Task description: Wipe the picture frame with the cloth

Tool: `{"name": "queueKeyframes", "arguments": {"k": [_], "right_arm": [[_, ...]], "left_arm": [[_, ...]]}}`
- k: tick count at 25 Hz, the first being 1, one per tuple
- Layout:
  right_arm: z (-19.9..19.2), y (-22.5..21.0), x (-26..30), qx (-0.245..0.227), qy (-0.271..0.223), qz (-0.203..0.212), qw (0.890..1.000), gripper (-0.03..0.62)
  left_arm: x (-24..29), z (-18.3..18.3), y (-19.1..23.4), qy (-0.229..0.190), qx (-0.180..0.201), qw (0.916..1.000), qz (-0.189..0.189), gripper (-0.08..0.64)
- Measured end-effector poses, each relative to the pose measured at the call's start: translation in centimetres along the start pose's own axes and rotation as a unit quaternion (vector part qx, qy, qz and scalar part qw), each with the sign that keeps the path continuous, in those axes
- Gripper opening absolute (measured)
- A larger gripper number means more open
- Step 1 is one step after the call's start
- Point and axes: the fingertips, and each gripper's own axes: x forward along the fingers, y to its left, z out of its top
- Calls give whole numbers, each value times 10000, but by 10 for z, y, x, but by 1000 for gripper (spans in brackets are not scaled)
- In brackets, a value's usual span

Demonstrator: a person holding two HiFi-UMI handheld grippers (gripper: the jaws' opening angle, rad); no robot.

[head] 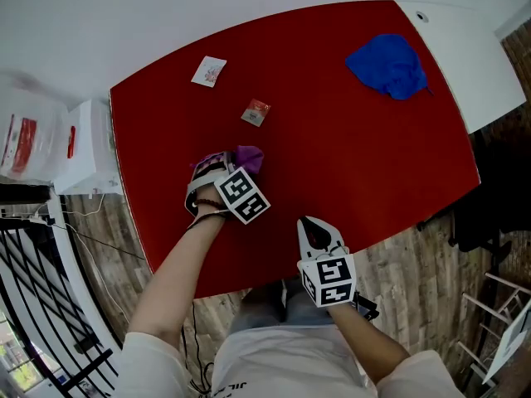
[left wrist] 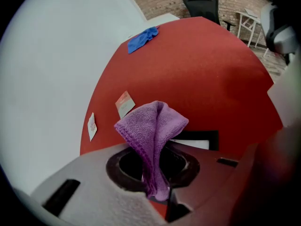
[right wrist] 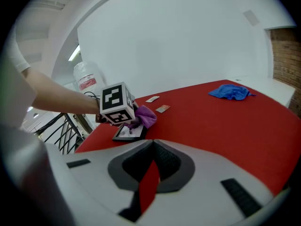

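One purple cloth (left wrist: pixel 151 126) pinched in left gripper (left wrist: pixel 157 193), picture frame (right wrist: pixel 127 134) seemingly beneath.

The left claw (head: pixel 217 166) and right claw (head: pixel 314 229) have pale grey shells with black inner trim. Behind each sits a white cube (head: pixel 242 195) printed with black square markers. The person wears a white short-sleeved shirt (head: pixel 274 365).

Head view looks steeply down on the red worktop (head: pixel 348 156); the low right gripper view shares its left hand-held gripper (head: pixel 225 165).

picture frame (left wrist: pixel 203 136) partly hidden behind the cloth (left wrist: pixel 151 126).
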Motion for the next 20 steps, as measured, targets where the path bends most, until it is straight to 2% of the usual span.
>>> {"name": "queueKeyframes", "arguments": {"k": [9,17,20], "right_arm": [[2,6,4,8,-46,107,9999,5],[2,14,6,0,-61,193,9998,5],[5,13,5,-24,-91,183,9998,5]], "left_arm": [[-27,-5,-63,-112,526,9984,-177,63],[-38,-13,-84,-105,715,9973,-123,63],[-39,-11,-76,-194,534,9984,-59,63]]}}
